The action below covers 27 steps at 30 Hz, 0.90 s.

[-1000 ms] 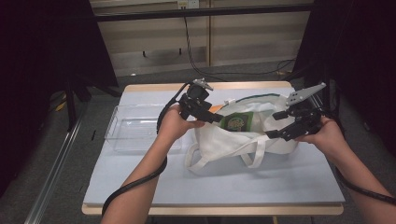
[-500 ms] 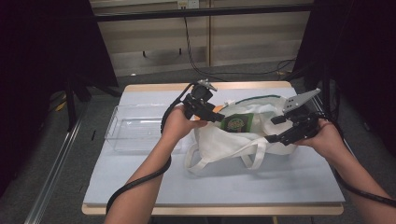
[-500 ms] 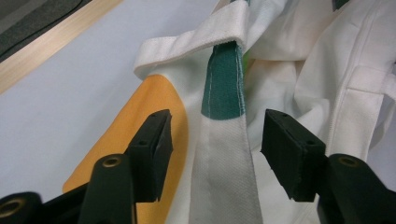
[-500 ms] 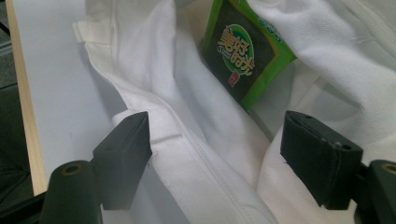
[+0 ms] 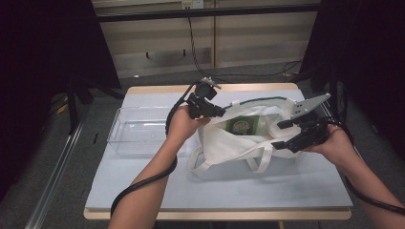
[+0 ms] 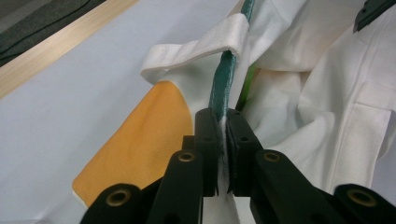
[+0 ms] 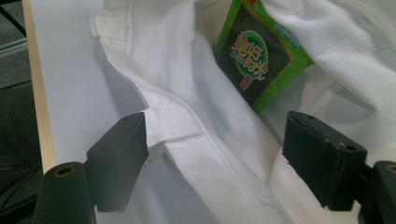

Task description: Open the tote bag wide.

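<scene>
A clear plastic tray (image 5: 138,131) is sitting at the left of the blue-topped bench (image 5: 143,186), with a white tote bag (image 5: 239,143) lying just to its right at the middle. The left gripper (image 5: 220,113) is pinching the bag's green-trimmed rim (image 6: 223,84), its jaws having just been closing and now clamped on the cloth, beside an orange patch (image 6: 140,140) on the bag's side. A green snack packet (image 7: 259,58) is resting inside the open mouth. At the right, the right gripper (image 5: 277,136) is holding its jaws spread wide around the bag's near edge (image 7: 187,135); one jaw is touching the fabric, yet nothing is being gripped.
</scene>
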Available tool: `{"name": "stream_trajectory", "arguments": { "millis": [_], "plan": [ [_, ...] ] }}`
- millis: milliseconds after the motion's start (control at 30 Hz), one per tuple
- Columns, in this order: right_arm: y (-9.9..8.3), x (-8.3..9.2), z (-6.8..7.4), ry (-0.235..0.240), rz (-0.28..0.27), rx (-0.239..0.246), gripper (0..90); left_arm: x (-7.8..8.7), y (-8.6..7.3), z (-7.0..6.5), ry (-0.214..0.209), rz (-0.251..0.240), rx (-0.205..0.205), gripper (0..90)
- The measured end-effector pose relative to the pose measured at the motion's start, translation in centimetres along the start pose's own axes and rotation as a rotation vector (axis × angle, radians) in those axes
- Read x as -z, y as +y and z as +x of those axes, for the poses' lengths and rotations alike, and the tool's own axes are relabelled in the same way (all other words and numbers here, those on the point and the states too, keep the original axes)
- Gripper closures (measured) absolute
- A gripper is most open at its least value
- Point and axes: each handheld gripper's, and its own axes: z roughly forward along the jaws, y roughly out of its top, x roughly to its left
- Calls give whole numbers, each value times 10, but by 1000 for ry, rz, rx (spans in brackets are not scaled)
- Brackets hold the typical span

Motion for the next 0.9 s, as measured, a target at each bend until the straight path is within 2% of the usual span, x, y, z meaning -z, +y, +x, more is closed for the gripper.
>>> {"name": "stream_trajectory", "arguments": {
  "millis": [33,167,200,333,367,433,467,500,533,567,600,633,667,700,733,767,800,833,900],
  "plan": [
    [0,-1,0,-2,11,0,215,1,1,0,0,-5,18,863],
    [-1,-8,-2,9,40,17,232,8,6,2,-4,-3,20,874],
    [-1,-9,-2,21,39,16,242,8,7,3,-2,-16,35,874],
    [-2,-11,-3,35,42,14,243,12,9,6,4,-20,45,874],
    [-3,-10,-3,44,41,20,247,13,11,8,5,-38,64,874],
    [-3,-10,-3,47,44,20,248,15,12,10,11,-29,59,874],
    [-3,-10,-2,53,50,28,266,14,14,11,11,-45,79,873],
    [-4,-10,-1,59,49,34,280,14,14,11,11,-45,79,873],
    [-4,-10,-1,61,50,35,301,15,16,12,15,-37,78,873],
    [-4,-10,-1,66,55,32,329,14,17,12,14,-54,92,872],
    [-5,-10,-2,67,62,34,371,14,18,13,15,-51,96,872],
    [-5,-10,-2,67,62,34,371,13,19,14,20,-54,107,872],
    [-6,-10,-2,90,61,28,443,13,20,16,19,-41,95,871],
    [-6,-10,-3,93,64,32,484,11,21,16,19,-56,114,871],
    [-6,-10,-2,94,70,38,546,11,22,18,23,-48,110,871],
    [-6,-10,-2,94,70,38,546,11,23,19,28,-43,105,871],
    [-6,-10,-2,101,73,36,579,9,24,19,31,-69,132,869],
    [-7,-10,-3,114,77,29,594,9,24,19,31,-69,132,868],
    [-8,-9,-4,126,82,14,739,9,25,21,37,-63,130,866]
  ]
}}
